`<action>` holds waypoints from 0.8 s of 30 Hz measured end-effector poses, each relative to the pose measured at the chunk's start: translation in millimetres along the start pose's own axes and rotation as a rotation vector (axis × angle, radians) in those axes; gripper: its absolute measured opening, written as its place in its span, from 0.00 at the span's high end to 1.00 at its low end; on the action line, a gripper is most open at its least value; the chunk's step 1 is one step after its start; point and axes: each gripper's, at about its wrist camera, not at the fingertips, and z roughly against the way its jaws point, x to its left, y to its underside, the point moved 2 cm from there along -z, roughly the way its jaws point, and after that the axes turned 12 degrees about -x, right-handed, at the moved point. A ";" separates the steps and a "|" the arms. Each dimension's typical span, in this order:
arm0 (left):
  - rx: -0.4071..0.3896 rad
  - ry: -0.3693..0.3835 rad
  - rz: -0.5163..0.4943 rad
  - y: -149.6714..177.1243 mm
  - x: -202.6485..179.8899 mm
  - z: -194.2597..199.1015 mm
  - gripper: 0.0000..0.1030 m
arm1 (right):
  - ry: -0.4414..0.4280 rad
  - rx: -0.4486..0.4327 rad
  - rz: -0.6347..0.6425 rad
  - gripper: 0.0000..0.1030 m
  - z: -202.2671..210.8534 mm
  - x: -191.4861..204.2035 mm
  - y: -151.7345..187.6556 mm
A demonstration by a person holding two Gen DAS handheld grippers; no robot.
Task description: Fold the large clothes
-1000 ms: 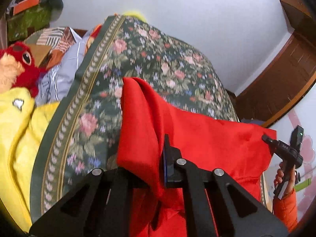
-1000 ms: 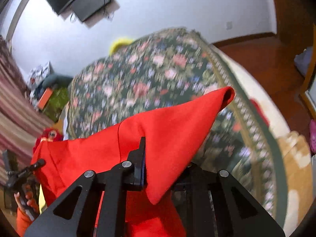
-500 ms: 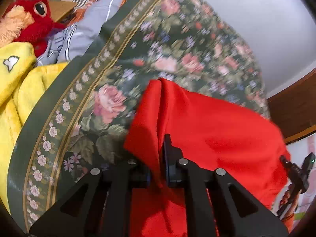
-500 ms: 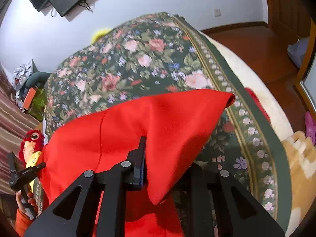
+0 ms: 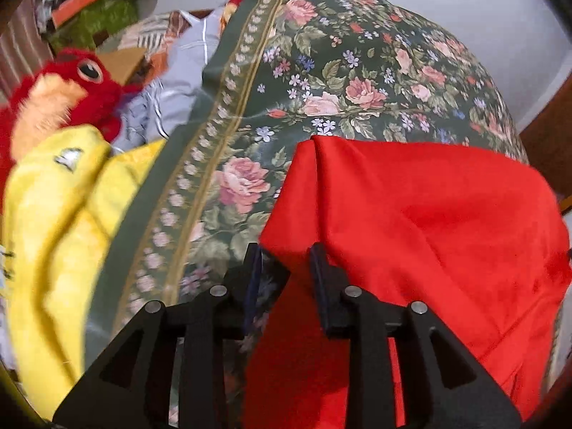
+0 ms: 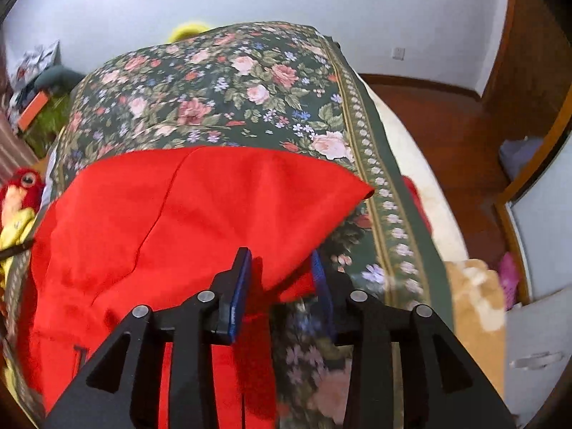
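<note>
A large red garment (image 5: 411,228) lies folded over on the floral bedspread (image 5: 321,71). In the left wrist view its left folded corner rests between the parted fingers of my left gripper (image 5: 284,264), which is open. In the right wrist view the garment (image 6: 186,214) fills the lower left, with its right corner pointing toward the bed's border. My right gripper (image 6: 280,268) is open too, and the cloth edge lies loose between its fingers.
A yellow garment (image 5: 60,232) and a red plush toy (image 5: 60,89) lie left of the bedspread, with grey clothing (image 5: 171,93) behind. The bed's right edge (image 6: 422,178) drops to a wooden floor (image 6: 447,114). A cupboard (image 6: 536,314) stands at the right.
Both grippers lowered the held red garment corners onto the bed and opened, letting the cloth go. The garment now lies flatter on the bedspread.
</note>
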 end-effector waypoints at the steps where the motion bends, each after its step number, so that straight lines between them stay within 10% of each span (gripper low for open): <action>1: -0.006 -0.003 -0.019 0.6 -1.0 7.2 0.73 | 0.000 -0.011 0.004 0.56 9.3 2.2 0.0; 6: -0.065 0.001 -0.095 7.3 -9.7 52.9 0.52 | -0.028 -0.055 0.022 0.54 51.5 12.5 0.2; 15: -0.115 0.071 -0.143 37.4 -17.6 128.5 0.38 | -0.073 -0.085 0.077 0.20 114.5 39.7 20.1; 24: -0.060 0.094 -0.100 98.1 5.5 155.2 0.24 | -0.128 0.042 0.046 0.20 120.5 44.0 79.4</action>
